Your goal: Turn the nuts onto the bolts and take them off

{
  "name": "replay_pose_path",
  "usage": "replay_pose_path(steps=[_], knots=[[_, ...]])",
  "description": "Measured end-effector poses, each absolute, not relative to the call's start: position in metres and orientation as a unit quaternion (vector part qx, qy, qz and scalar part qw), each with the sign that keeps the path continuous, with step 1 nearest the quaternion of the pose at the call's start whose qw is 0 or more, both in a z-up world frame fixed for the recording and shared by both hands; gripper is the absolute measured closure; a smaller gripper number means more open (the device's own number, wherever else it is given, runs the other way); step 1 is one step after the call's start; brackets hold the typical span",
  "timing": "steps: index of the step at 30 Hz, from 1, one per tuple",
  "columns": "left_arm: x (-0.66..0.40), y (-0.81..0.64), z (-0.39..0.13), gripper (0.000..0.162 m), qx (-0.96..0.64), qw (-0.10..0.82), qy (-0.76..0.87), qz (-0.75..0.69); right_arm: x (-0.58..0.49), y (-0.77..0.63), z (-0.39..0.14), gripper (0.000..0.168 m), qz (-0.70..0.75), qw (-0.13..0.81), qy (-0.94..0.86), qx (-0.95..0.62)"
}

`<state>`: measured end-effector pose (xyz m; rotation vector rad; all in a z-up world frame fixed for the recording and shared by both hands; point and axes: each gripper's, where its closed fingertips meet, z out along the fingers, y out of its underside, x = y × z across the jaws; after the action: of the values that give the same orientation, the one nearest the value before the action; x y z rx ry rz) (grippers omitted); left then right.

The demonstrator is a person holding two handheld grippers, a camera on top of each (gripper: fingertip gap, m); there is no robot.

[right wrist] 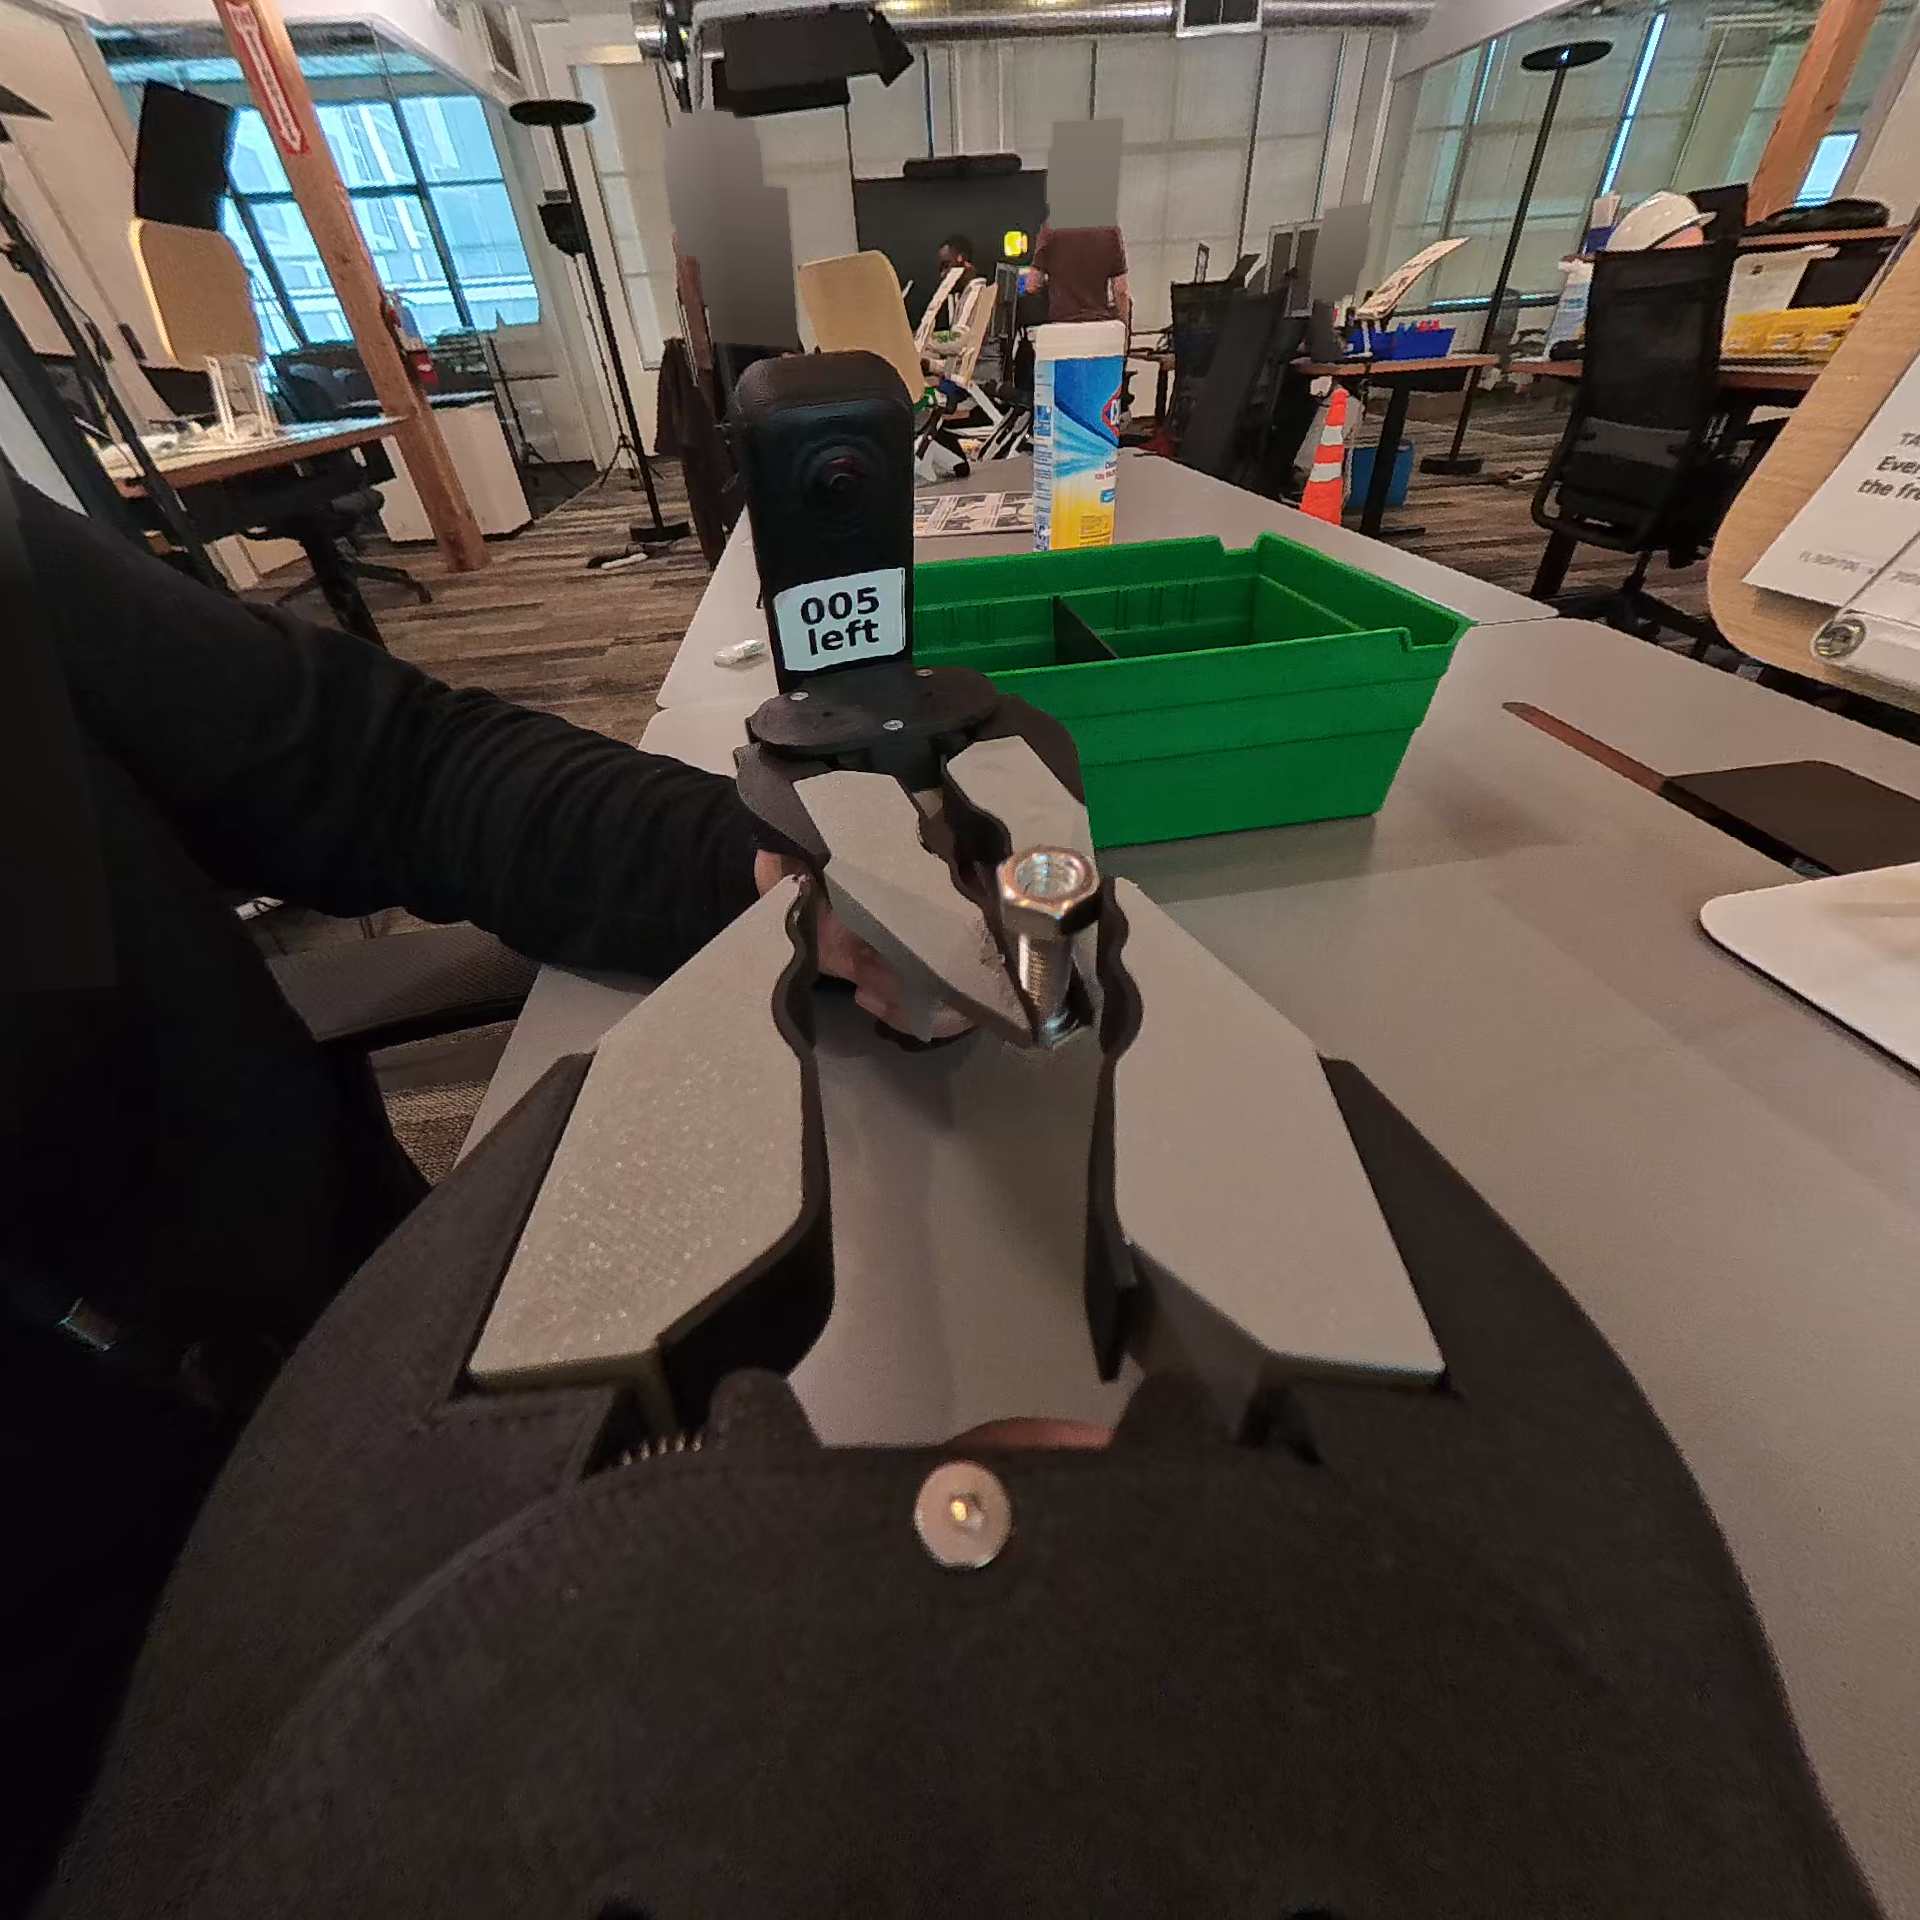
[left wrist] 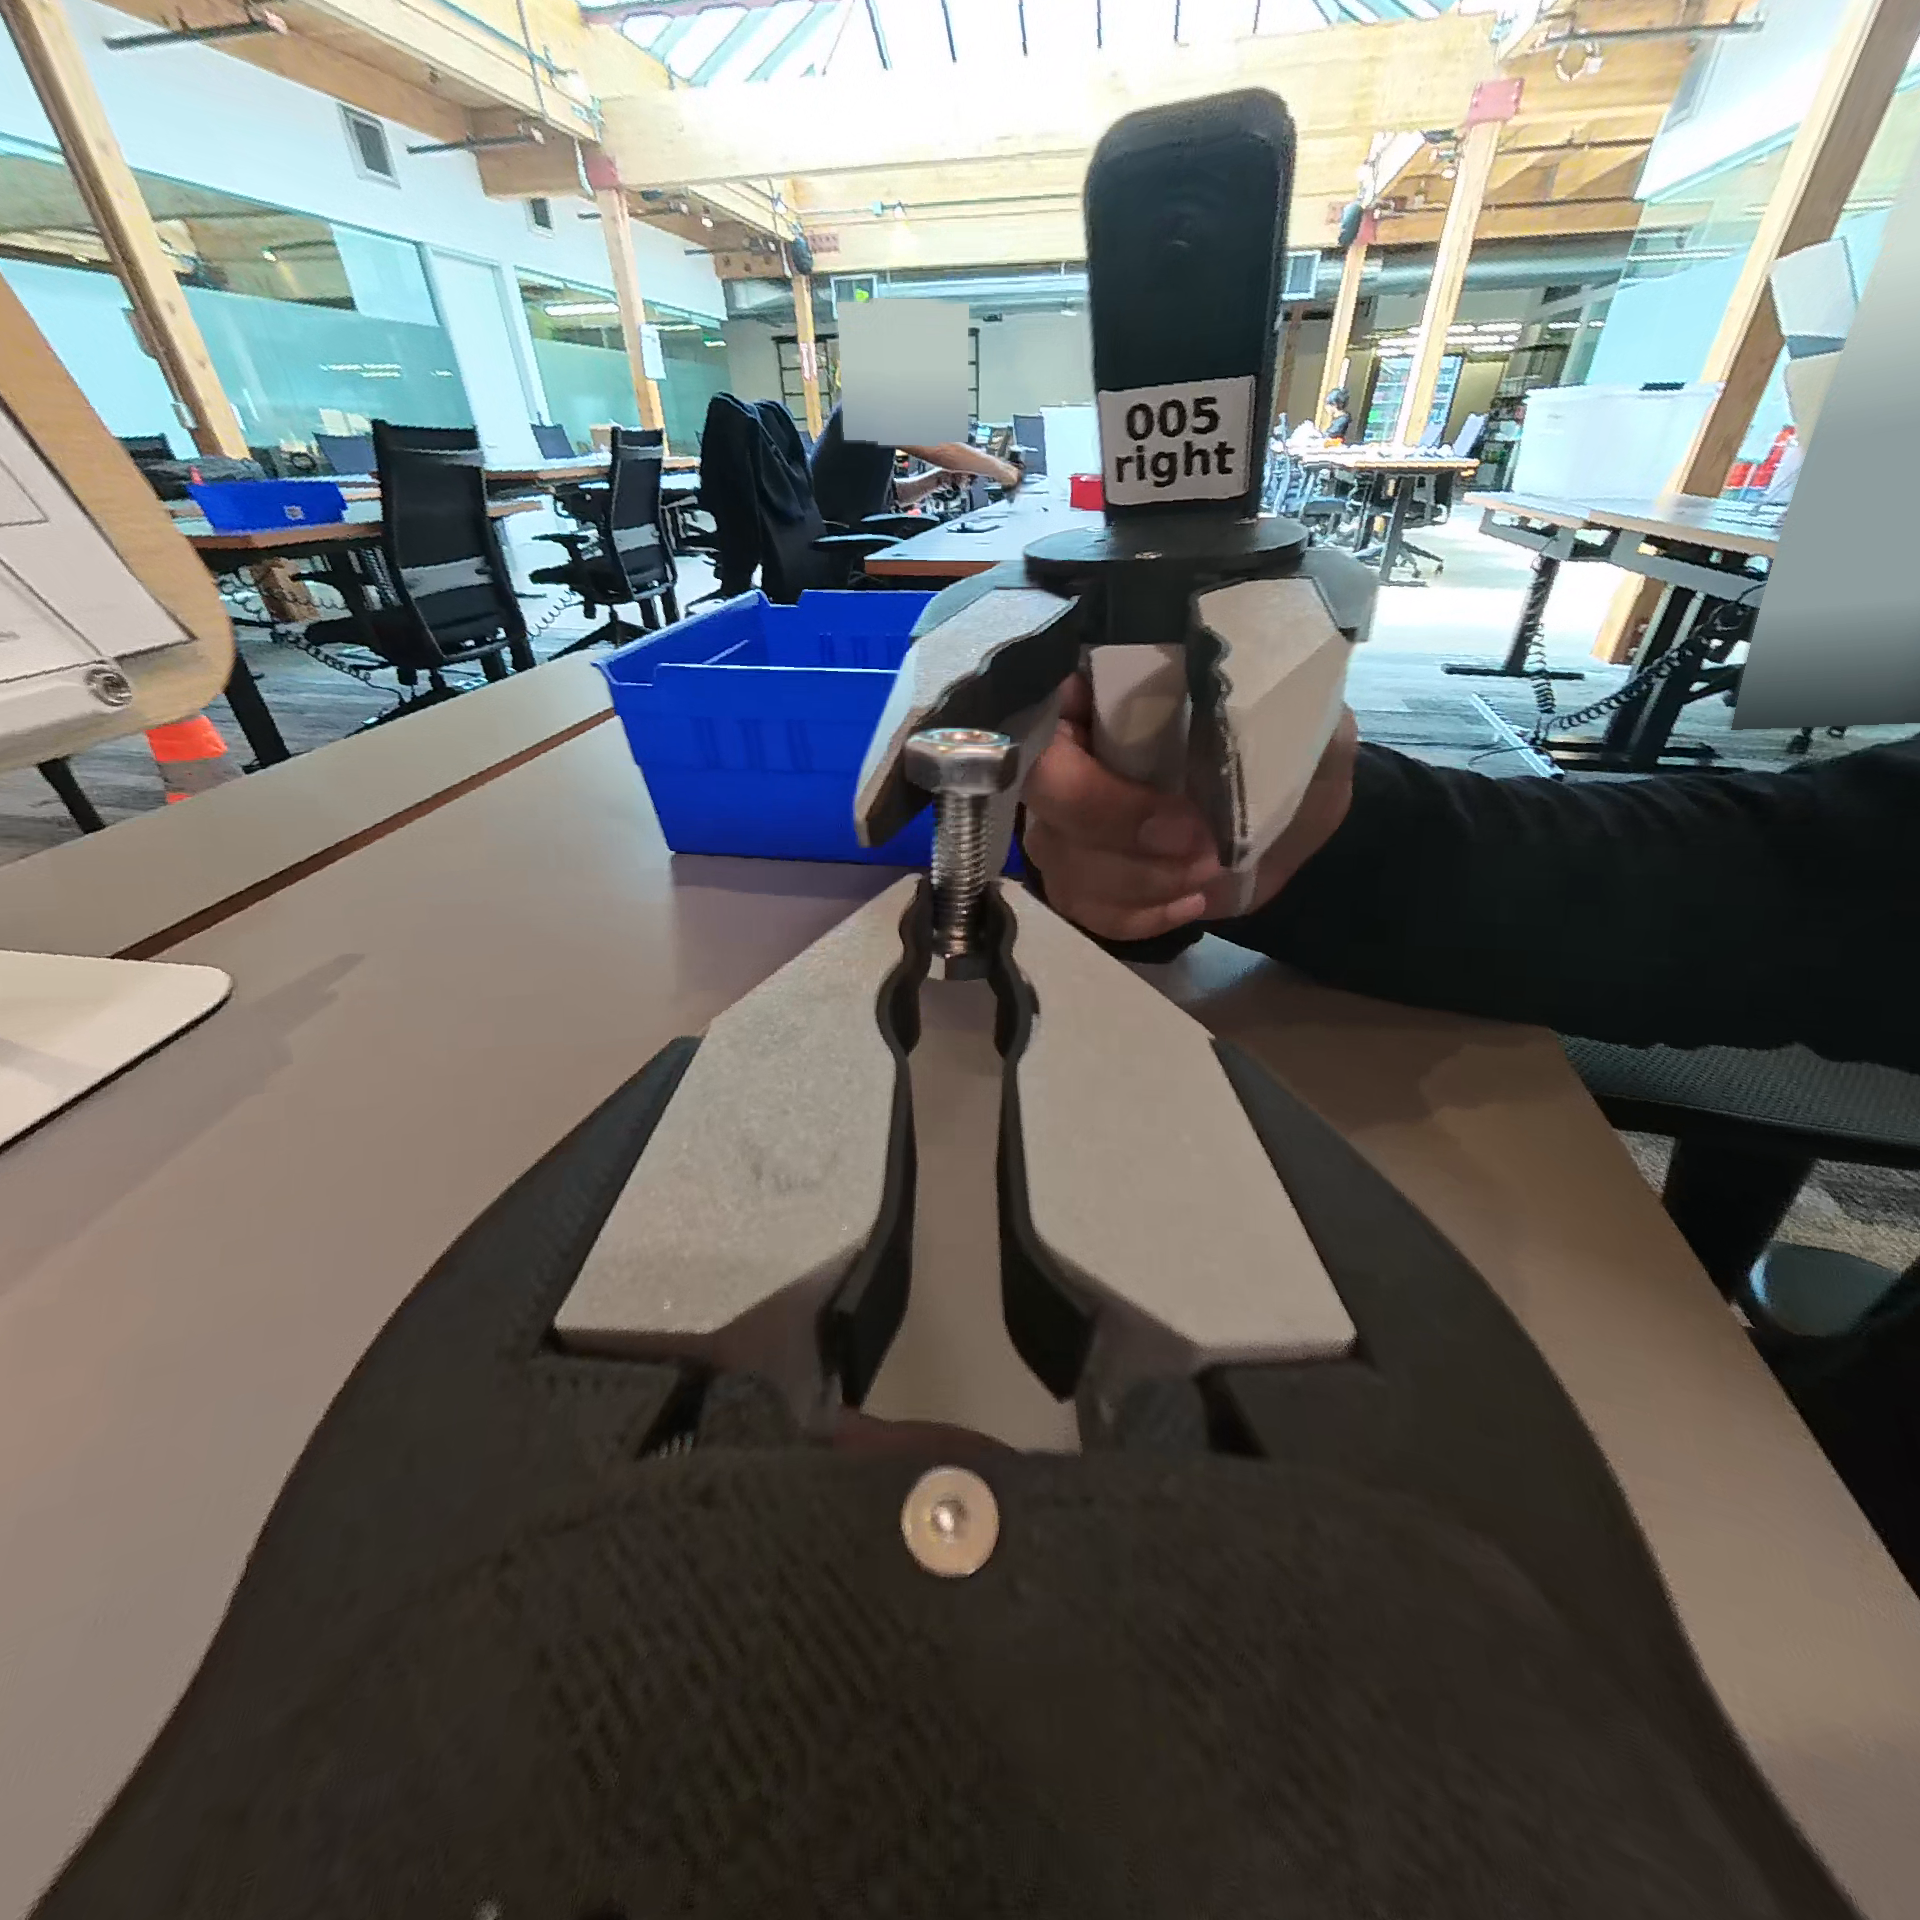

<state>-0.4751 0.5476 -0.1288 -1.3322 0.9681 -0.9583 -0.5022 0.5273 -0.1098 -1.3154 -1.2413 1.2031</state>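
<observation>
A silver bolt (left wrist: 956,852) stands upright above the grey table (left wrist: 416,1039). My left gripper (left wrist: 958,925) is shut on its lower end. A hex piece (left wrist: 958,756) sits at the top; it looks like a nut, but I cannot tell it from a bolt head. My right gripper (right wrist: 951,935) is open, and the hex piece (right wrist: 1047,881) lies between its fingers, close to the right-hand finger (right wrist: 1122,935). In the right wrist view the left gripper (right wrist: 1023,1013) pinches the bolt (right wrist: 1039,966) from the left. In the left wrist view the right gripper (left wrist: 1060,831) stands just behind the bolt.
A blue bin (left wrist: 748,748) stands behind the bolt. A green divided bin (right wrist: 1195,707) and a wipes canister (right wrist: 1075,436) stand farther along the table. A white board (right wrist: 1829,935) and a dark pad (right wrist: 1797,821) lie to the right. Sign stands are at the edges. My two grippers' fingertips are within a few centimetres of each other.
</observation>
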Motion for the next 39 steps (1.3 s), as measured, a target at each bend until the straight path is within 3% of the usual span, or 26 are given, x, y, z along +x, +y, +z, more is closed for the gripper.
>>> replay_pose_path(steps=[6, 16, 21, 33, 34, 36, 39], knots=[[-0.480, 0.553, -0.126, 0.156, -0.575, 0.583, 0.398, -0.414, -0.494, 0.535, -0.107, 0.124, 0.476, 0.482, -0.498, -0.542], [-0.477, 0.553, -0.129, 0.155, -0.581, 0.582, 0.400, -0.406, -0.508, 0.533, -0.109, 0.114, 0.478, 0.477, -0.494, -0.548], [-0.487, 0.564, -0.126, 0.156, -0.592, 0.587, 0.372, -0.408, -0.496, 0.537, -0.106, 0.127, 0.484, 0.479, -0.485, -0.548], [-0.484, 0.564, -0.130, 0.155, -0.595, 0.587, 0.378, -0.398, -0.503, 0.543, -0.108, 0.118, 0.474, 0.484, -0.476, -0.560], [-0.487, 0.567, -0.128, 0.156, -0.596, 0.590, 0.370, -0.399, -0.500, 0.543, -0.107, 0.119, 0.473, 0.486, -0.475, -0.560], [-0.493, 0.573, -0.126, 0.156, -0.603, 0.591, 0.355, -0.402, -0.495, 0.537, -0.102, 0.141, 0.491, 0.484, -0.480, -0.543], [-0.491, 0.571, -0.129, 0.156, -0.604, 0.584, 0.359, -0.405, -0.491, 0.546, -0.098, 0.131, 0.492, 0.495, -0.456, -0.552]])
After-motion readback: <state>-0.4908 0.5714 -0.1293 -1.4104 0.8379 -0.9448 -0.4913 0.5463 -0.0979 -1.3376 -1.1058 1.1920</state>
